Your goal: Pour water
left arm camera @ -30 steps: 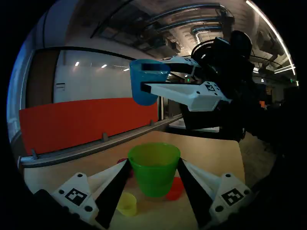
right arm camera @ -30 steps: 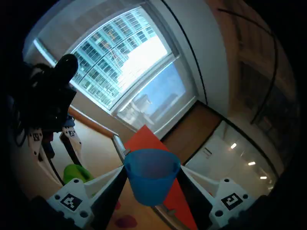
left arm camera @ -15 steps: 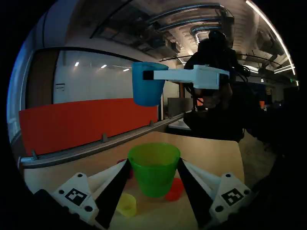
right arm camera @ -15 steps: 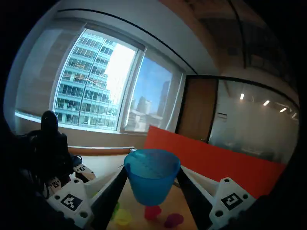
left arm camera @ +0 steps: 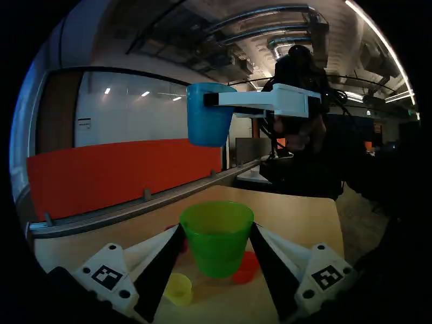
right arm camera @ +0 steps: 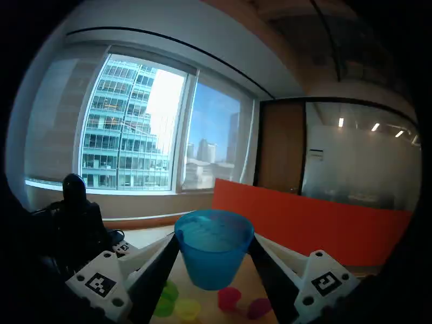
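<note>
clamping the green cup [left arm camera: 217, 254] between both fingers of the left tongs [left arm camera: 216, 237], closed only to the cup's width. holding it upright at the bottom centre of the left gripper view, mouth facing up, most likely as the receiver for the pour. pinching the blue cup [left arm camera: 207, 116] the same way in the right tongs [left arm camera: 217, 102], both fingers pressing on its sides just under the rim, at the upper centre of that frame. carrying it level and not yet tipped, probably to avoid spilling before the tilt begins. hanging it high above the green cup and slightly toward the left of the frame, well apart in height. showing a pale sheen inside the blue cup at the bottom centre of the right gripper view, though not telling clearly how much water is there. leaving a small yellow cup [left arm camera: 178, 288] and a red cup [left arm camera: 245, 265] on the table [left arm camera: 302, 210], low in the frame near the green cup.
</note>
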Demonstrator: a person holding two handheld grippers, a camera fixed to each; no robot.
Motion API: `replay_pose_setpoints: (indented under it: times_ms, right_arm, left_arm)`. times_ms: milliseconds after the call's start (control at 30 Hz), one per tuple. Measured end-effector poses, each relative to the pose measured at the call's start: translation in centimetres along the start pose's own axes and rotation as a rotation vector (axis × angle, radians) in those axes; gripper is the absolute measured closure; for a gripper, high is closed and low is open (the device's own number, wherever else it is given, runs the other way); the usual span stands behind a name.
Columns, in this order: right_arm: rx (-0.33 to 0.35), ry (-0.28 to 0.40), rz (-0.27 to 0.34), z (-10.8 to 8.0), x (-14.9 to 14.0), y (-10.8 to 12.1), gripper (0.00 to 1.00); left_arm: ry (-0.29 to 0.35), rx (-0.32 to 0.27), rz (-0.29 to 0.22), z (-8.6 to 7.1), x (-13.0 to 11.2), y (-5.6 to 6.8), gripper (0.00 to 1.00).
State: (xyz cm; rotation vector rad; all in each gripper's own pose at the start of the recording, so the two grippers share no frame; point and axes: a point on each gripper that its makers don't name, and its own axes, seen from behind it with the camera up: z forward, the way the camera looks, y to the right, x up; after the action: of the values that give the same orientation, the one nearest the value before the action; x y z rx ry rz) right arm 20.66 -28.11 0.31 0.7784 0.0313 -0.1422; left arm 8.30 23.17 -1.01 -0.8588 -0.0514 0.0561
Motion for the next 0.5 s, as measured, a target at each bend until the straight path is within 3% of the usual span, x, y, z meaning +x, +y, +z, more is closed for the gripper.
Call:
replay_pose_setpoints:
  times_ms: [500]
  right_arm:
    - [-0.003, -0.001, -0.005, -0.38, 0.12, 0.24, 0.1]
  left_arm:
    - [0.001, -0.001, -0.002, 0.0, 0.14, 0.19, 0.15]
